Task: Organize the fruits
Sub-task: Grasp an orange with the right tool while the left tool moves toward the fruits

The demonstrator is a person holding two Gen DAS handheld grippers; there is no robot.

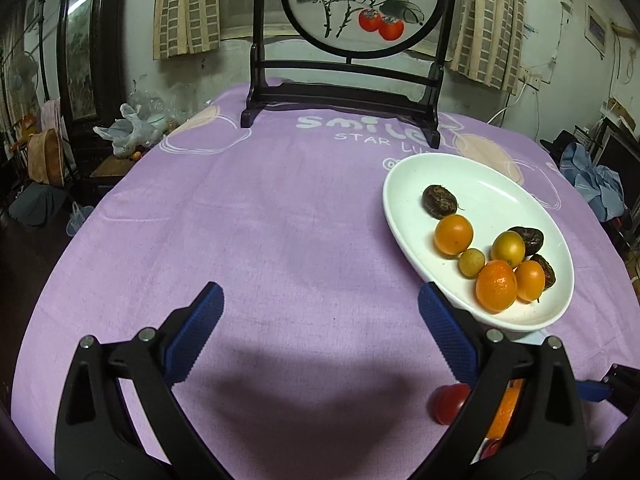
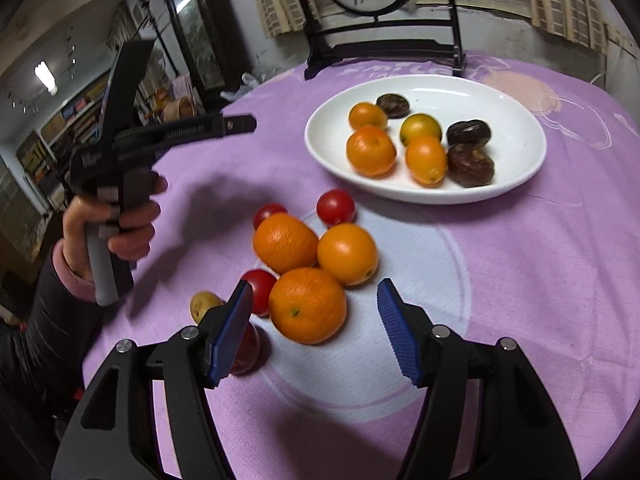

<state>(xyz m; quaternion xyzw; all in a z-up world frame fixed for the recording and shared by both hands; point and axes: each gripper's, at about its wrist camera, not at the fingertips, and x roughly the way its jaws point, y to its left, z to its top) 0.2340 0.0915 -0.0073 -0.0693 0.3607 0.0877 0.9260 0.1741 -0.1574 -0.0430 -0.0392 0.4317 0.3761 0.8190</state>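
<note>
Now | right gripper (image 2: 316,324) wide, empty, nearest orange (image 2: 307,305) between its tips on the cloth | left gripper (image 1: 320,344) wide, empty | close squarely across the orange's middle, then lift to white plate (image 2: 516,112).

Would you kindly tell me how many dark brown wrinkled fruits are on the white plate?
3. One lies at the far side of the white plate, one sits right of the oranges, and one is just in front of it. None appears hidden.
</note>
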